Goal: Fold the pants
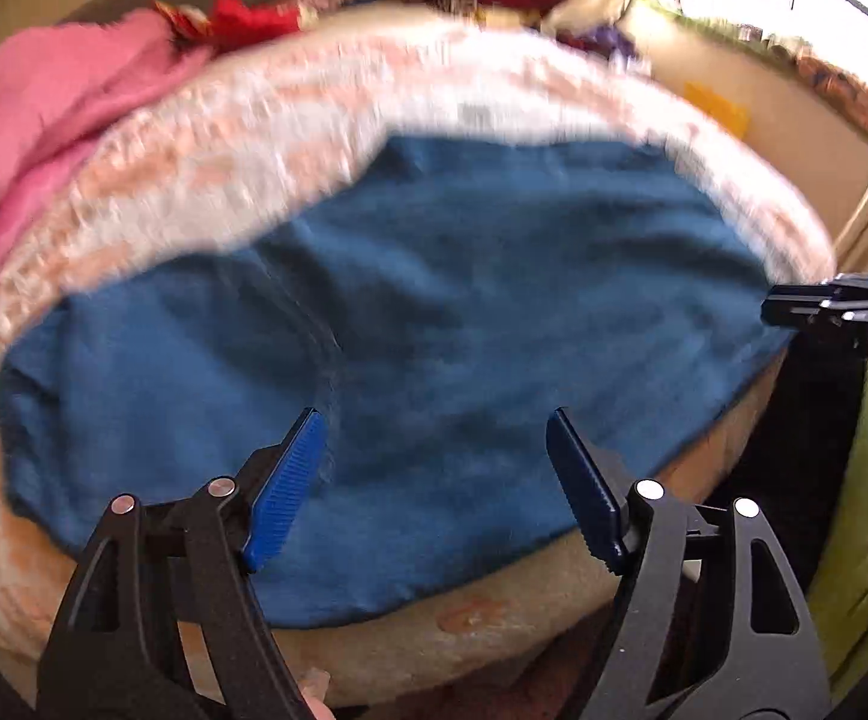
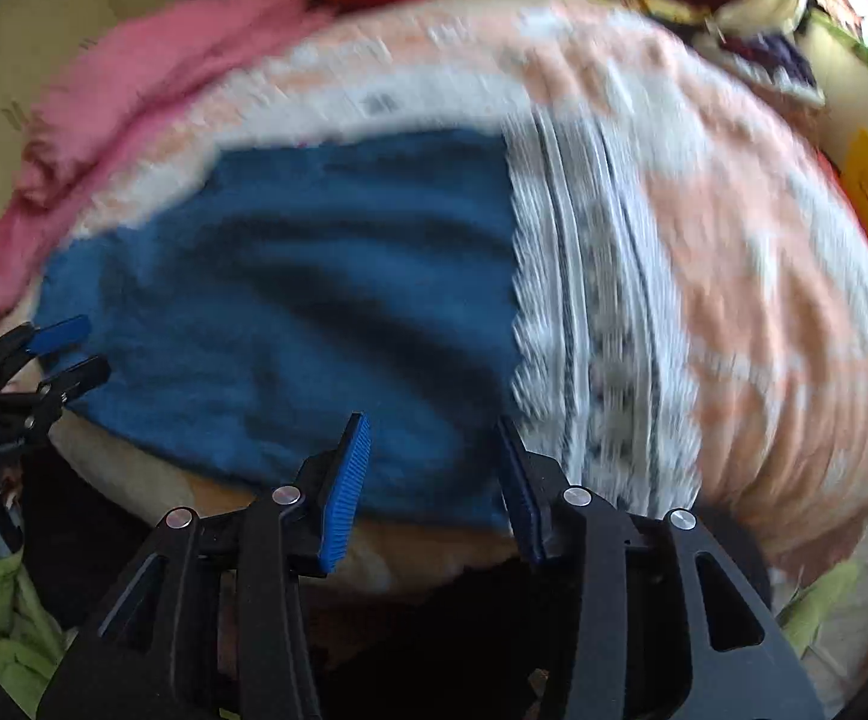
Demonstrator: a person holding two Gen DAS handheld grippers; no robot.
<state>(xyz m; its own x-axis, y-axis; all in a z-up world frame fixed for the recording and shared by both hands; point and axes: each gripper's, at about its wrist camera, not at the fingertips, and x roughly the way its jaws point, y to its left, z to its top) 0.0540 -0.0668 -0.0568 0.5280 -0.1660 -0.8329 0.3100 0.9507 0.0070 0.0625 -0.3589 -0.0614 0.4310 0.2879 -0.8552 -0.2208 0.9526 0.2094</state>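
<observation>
Lying flat, rumpled blue pants

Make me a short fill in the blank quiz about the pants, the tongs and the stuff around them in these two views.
1. The pants spread on the bed are ____ in colour.
2. Both the left tongs and the right tongs have their jaws ____, gripping nothing.
3. The cloth bunched at the far left of the bed is ____.
4. In the right wrist view, the patterned grey-and-white fabric lies to the ____ of the pants.

Missing words: blue; open; pink; right
</observation>
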